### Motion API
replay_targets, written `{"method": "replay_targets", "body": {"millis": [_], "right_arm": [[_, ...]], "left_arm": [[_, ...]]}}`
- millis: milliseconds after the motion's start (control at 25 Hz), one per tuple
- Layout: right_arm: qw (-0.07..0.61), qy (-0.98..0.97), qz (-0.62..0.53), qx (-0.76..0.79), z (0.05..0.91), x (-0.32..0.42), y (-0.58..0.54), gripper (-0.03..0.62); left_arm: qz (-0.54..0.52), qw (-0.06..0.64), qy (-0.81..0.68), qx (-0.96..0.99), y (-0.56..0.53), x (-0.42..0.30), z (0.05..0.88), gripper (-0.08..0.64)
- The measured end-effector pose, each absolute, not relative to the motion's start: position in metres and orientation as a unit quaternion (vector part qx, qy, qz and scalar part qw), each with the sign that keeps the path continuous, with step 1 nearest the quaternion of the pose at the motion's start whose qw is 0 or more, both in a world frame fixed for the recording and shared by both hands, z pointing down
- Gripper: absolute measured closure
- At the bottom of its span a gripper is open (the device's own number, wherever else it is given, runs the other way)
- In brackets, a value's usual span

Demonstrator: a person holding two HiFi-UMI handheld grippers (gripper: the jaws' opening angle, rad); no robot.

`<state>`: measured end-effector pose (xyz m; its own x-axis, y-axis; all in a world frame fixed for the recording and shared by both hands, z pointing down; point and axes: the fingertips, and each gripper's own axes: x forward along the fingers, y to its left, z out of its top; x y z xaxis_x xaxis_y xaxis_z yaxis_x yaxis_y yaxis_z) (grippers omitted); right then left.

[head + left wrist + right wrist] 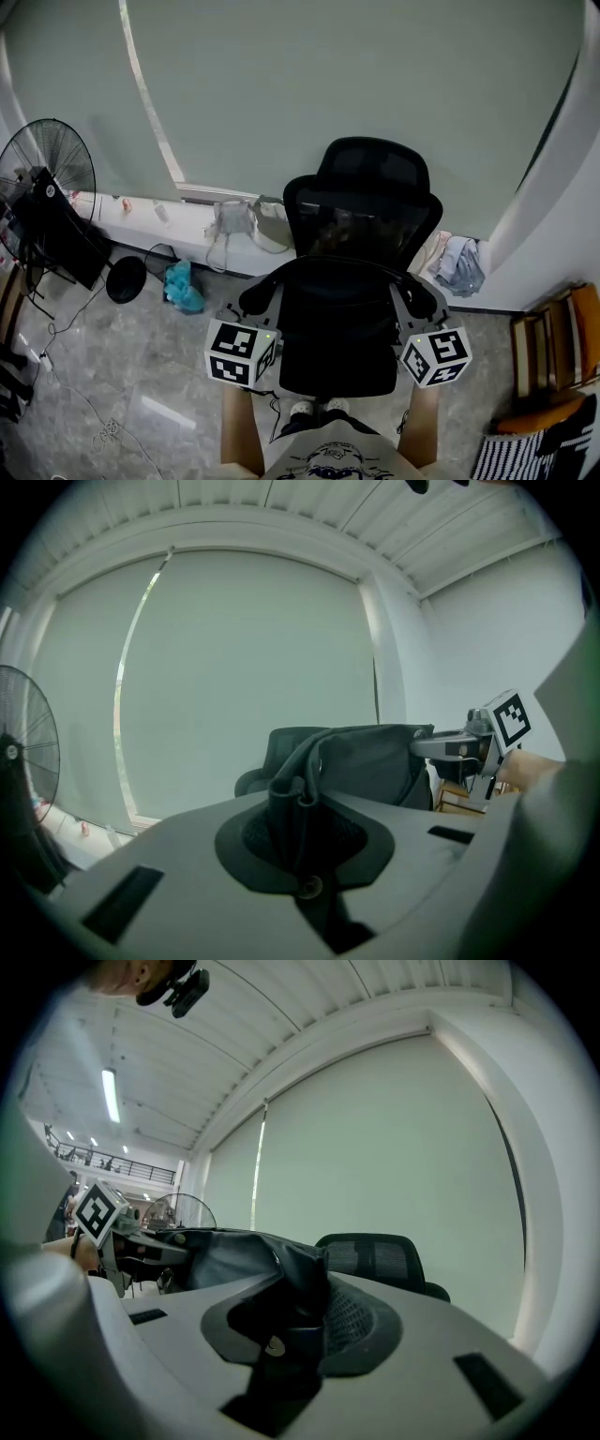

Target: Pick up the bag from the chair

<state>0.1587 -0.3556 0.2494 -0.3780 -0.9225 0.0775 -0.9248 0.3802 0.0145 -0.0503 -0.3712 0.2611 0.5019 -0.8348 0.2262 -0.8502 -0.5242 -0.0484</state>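
A black bag (337,328) hangs stretched between my two grippers, in front of the black office chair (370,202), and it hides the seat. My left gripper (265,314) is shut on the bag's left edge. In the left gripper view, folded black fabric (291,794) sits pinched between the jaws, with the bag (375,761) running off to the right gripper (487,742). My right gripper (410,323) is shut on the bag's right edge (302,1288). In the right gripper view, the bag (225,1251) runs off to the left gripper (108,1222).
A standing fan (42,173) and dark equipment (61,234) stand at the left wall. A blue cloth (183,286) lies on the floor beside the chair. Clothes (459,264) lie on the sill, and wooden furniture (553,361) is at the right. The person's feet (314,409) are below the bag.
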Motion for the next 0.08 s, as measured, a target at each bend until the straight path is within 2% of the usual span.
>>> {"method": "replay_targets", "body": {"millis": [80], "right_arm": [[0.037, -0.830, 0.016, 0.557, 0.2496, 0.1578, -0.3572, 0.469]], "left_arm": [[0.111, 0.035, -0.486, 0.866, -0.3728, -0.0512, 0.2619, 0.526]]}}
